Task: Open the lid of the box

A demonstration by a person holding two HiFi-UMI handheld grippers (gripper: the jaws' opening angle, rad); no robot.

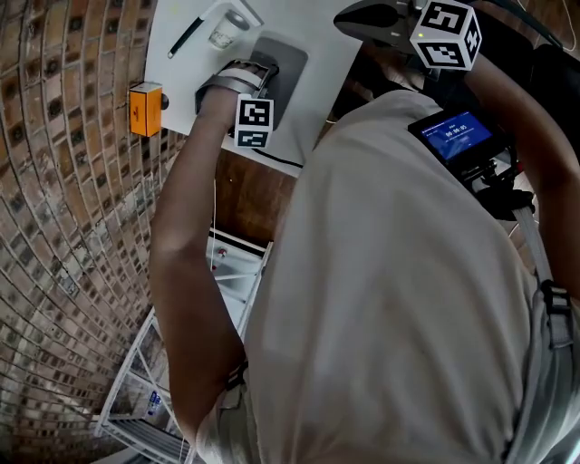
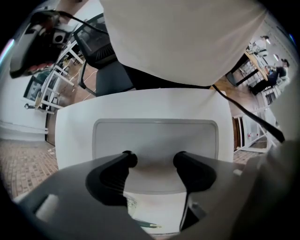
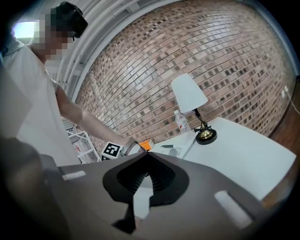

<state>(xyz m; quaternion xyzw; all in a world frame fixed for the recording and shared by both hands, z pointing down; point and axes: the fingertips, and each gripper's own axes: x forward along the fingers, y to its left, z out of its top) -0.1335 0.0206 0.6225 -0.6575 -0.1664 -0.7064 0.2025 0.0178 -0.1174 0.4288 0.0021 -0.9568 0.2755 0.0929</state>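
The box (image 1: 283,65) is a flat grey case with rounded corners, lying closed on the white table (image 1: 317,54). In the left gripper view its lid (image 2: 156,138) fills the middle. My left gripper (image 2: 154,160) hangs over the lid's near part, jaws spread wide with nothing between them; whether the fingertips (image 2: 129,159) touch the lid I cannot tell. In the head view the left gripper (image 1: 237,82) sits at the box's left end. My right gripper (image 3: 144,155) is held up in the air away from the box, with its jaws shut and empty.
A pen (image 1: 186,36) and a clear glass (image 1: 227,27) lie on the table beyond the box. An orange block (image 1: 145,109) sits off the table's left edge. A lamp (image 3: 190,93) and a water bottle (image 3: 180,121) stand on the table. Metal racks (image 1: 145,381) stand on the floor.
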